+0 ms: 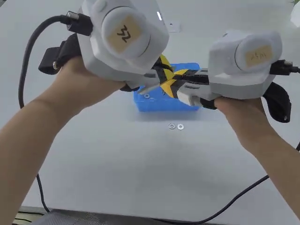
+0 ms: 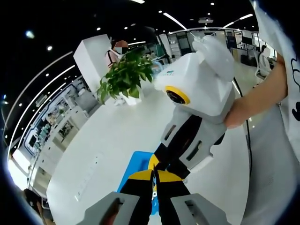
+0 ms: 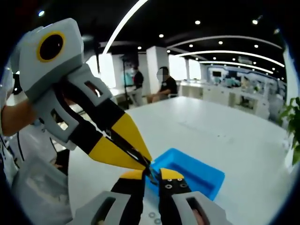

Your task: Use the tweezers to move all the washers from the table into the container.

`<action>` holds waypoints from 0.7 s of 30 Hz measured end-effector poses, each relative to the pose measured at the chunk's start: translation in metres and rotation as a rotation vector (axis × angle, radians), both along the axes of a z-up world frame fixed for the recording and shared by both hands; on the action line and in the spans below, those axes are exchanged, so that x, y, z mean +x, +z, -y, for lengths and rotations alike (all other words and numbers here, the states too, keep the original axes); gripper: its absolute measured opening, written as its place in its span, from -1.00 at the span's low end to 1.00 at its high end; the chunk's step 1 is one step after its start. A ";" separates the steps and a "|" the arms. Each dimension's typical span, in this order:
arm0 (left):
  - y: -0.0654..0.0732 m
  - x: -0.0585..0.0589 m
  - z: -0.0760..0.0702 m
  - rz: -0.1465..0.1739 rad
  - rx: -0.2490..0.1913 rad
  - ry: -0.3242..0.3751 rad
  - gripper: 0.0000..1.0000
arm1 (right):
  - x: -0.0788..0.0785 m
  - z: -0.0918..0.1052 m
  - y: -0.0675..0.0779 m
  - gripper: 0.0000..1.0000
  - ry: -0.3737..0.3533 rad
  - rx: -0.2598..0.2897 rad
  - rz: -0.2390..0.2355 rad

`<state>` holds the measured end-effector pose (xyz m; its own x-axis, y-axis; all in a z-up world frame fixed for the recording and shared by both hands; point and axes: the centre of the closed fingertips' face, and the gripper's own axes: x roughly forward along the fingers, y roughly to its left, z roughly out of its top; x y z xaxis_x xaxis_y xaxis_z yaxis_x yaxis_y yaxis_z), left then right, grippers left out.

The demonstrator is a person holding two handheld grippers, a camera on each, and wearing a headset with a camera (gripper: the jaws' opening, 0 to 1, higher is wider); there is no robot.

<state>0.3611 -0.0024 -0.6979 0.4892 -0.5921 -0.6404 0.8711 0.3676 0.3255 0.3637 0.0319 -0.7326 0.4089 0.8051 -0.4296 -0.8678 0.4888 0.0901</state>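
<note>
In the head view my two tongs meet tip to tip at the centre of the frame, just above the blue container [image 1: 159, 106]. The left tongs [image 2: 154, 178] are closed on the tweezers [image 3: 134, 151]. In the right gripper view they come in from the upper left, yellow tips pinched on the thin dark blades. The right tongs [image 3: 151, 177] are drawn together on the tweezers' other end, which sits between their tips at the bottom centre of that view. Two washers [image 1: 172, 125] lie side by side on the white surface [image 1: 140, 164], just below the container in the head view and apart from its front wall. A small ring [image 1: 146, 96], which looks like another washer, lies inside the container near its left edge.
</note>
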 end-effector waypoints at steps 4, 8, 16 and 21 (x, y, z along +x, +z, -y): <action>0.000 -0.009 0.004 -0.014 -0.005 -0.013 -1.00 | -0.008 0.004 -0.001 -0.83 0.006 0.000 -0.001; -0.003 -0.016 0.004 -0.029 -0.012 -0.019 -1.00 | -0.012 0.008 -0.006 -0.81 0.006 0.005 -0.017; -0.015 -0.028 0.011 -0.077 -0.028 -0.016 -1.00 | -0.025 0.013 -0.019 -0.81 0.010 0.006 -0.062; -0.025 -0.034 0.014 -0.100 -0.015 -0.017 -1.00 | -0.030 0.016 -0.030 -0.80 0.015 -0.008 -0.090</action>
<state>0.3275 -0.0164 -0.7233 0.4129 -0.6096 -0.6767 0.9052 0.3565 0.2312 0.3340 0.0155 -0.7625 0.3560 0.8073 -0.4707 -0.8636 0.4766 0.1643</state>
